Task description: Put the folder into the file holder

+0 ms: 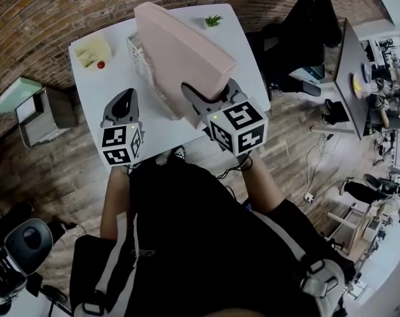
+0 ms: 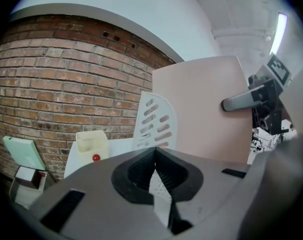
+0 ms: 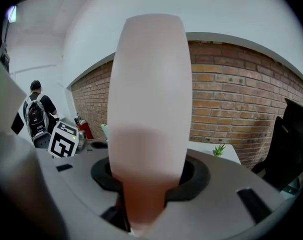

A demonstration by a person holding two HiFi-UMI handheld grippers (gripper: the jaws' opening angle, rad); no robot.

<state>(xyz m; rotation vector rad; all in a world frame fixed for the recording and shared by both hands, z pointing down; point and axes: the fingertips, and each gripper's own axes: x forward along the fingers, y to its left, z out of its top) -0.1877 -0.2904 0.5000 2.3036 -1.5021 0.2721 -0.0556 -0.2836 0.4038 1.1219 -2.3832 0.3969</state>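
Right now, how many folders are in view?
1: the pink folder, between the right gripper's jaws, at the white file holder on the table. Others may be hidden.

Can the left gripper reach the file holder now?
Probably yes: only bare table lies between the left gripper and the file holder; the folder covers its far side.

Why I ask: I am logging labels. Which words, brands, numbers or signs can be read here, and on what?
Readable text: none.
Marker cubes on the left gripper and right gripper: black-and-white square patterns, no letters.
On the pale pink flat folder: nothing.
On the white slotted plastic file holder: nothing.
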